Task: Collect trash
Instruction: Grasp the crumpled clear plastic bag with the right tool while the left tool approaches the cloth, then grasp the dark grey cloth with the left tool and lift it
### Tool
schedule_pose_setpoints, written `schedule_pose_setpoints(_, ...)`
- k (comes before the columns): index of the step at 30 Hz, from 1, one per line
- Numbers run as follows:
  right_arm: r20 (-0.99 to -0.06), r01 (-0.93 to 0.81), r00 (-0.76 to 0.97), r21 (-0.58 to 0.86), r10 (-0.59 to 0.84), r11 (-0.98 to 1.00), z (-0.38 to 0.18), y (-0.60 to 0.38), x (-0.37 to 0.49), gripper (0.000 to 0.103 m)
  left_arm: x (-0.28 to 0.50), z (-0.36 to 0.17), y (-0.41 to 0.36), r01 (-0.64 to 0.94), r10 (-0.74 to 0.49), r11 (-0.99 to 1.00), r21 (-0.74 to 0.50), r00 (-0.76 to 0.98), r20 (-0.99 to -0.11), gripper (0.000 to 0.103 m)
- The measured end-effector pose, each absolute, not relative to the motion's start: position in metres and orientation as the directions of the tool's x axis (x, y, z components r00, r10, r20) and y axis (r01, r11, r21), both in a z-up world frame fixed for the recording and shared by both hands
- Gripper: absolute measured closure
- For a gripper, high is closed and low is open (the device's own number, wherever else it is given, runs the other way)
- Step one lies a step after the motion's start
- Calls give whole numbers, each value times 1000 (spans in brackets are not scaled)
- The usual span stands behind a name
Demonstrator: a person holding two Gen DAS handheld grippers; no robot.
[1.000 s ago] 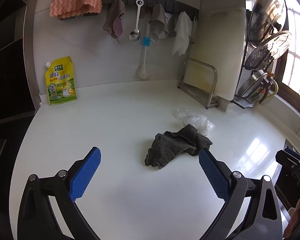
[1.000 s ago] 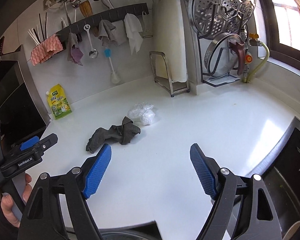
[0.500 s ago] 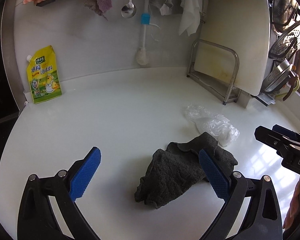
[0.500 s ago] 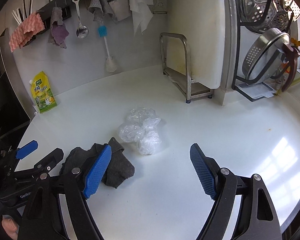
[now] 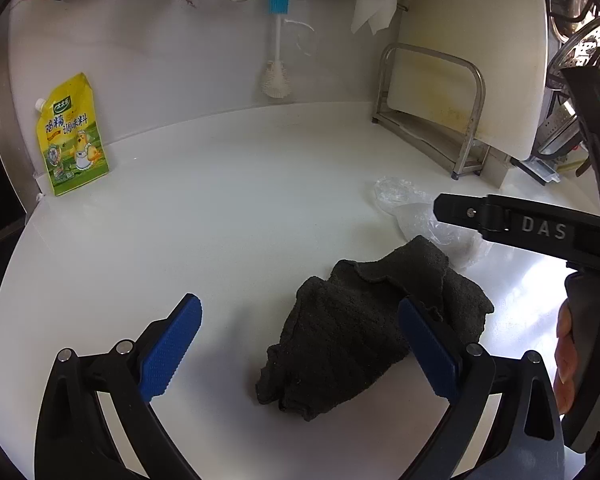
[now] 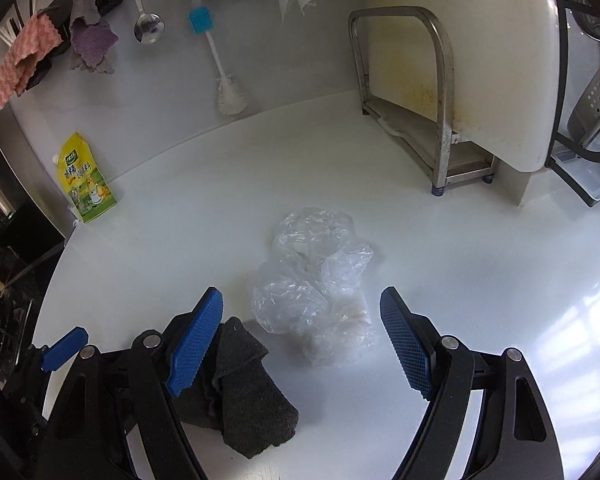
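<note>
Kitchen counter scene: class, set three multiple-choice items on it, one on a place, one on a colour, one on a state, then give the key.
1. Where does the clear plastic bag lie?
A. beside the dark grey cloth
B. on the metal rack
C. under the yellow pouch

2. What colour are the gripper pads?
A. red
B. blue
C. green

3. How is the right gripper?
A. shut on the cloth
B. shut on the bag
C. open

Key: A, the bag touches the cloth on the counter; B, both pads are blue; C, the fingers are spread around the bag.
</note>
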State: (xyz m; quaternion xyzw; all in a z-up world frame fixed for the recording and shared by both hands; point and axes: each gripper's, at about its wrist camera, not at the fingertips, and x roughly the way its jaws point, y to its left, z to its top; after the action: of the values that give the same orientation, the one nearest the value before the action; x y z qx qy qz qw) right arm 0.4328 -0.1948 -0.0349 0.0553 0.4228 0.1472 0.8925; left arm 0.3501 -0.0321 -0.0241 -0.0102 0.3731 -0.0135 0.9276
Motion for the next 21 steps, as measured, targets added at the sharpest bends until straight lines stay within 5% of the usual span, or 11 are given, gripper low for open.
schedule_pose_setpoints(6,-777,-183,565,209,277,961,-50,-190,448,26,352,-27,-28,7,-34,999,-41,709,-704,6)
schedule_pose_setpoints(7,-782,-181,562,200,268,963,-51,-189,449,29,353,-27,-28,9,-36,999,-42,708,-705,6)
schedule_pose_setpoints(9,-797,-188,544,191,264,963,-55,-187,451,51,353,-27,-27,10,-36,999,-42,705,-708,6)
schedule_pose_setpoints(12,-800,-195,543,176,256,965,-57,-186,450,63,353,-28,-27,8,-32,999,-37,705,-709,6)
schedule_pose_setpoints(21,-780,-142,582,179,228,974,-48,-220,435,71,362,-33,-24,11,-64,997,-77,678,-732,6)
